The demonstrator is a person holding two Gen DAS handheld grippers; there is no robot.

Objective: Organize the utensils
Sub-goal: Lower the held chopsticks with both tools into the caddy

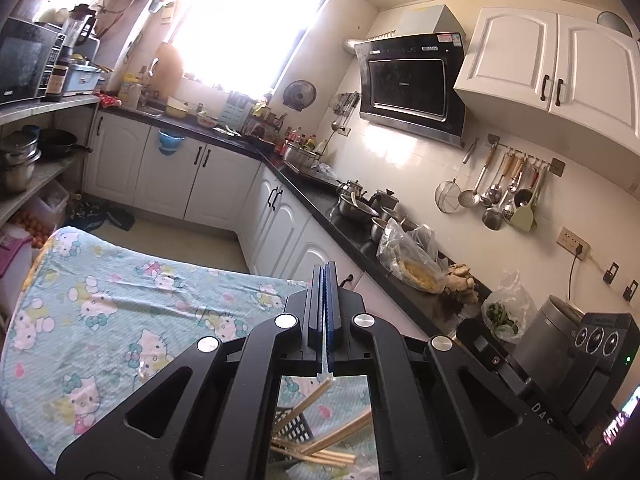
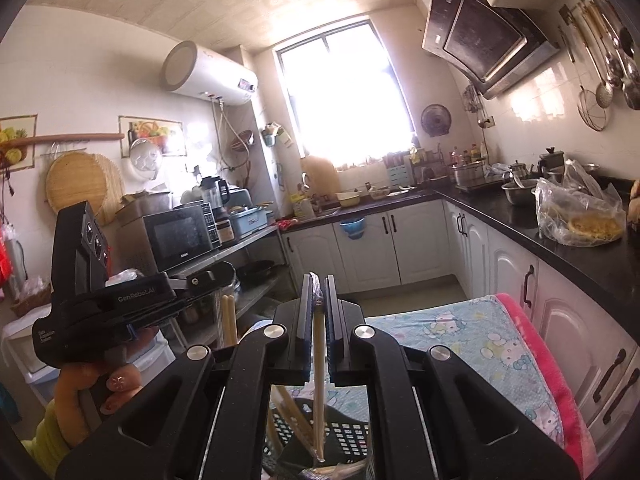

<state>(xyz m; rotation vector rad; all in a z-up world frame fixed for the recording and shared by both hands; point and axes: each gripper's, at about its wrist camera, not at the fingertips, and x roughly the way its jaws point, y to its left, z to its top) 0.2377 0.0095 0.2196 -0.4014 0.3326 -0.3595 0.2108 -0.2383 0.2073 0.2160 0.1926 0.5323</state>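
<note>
right gripper (image 2: 319, 300) jaws clamped on a hanging chopstick (image 2: 319, 380) above the black basket (image 2: 344, 432). left gripper (image 1: 324, 280) jaws fully together over the patterned cloth (image 1: 120, 300).

Daylight blows out the window (image 1: 248, 20) in both views, glare streaks the wall tiles (image 1: 400, 152), and fisheye edges curve darkly.

Your wrapped chopstick (image 2: 319, 380) hangs upright over the black slotted basket (image 2: 344, 436), loose wooden chopsticks (image 1: 320, 450) across it
</note>
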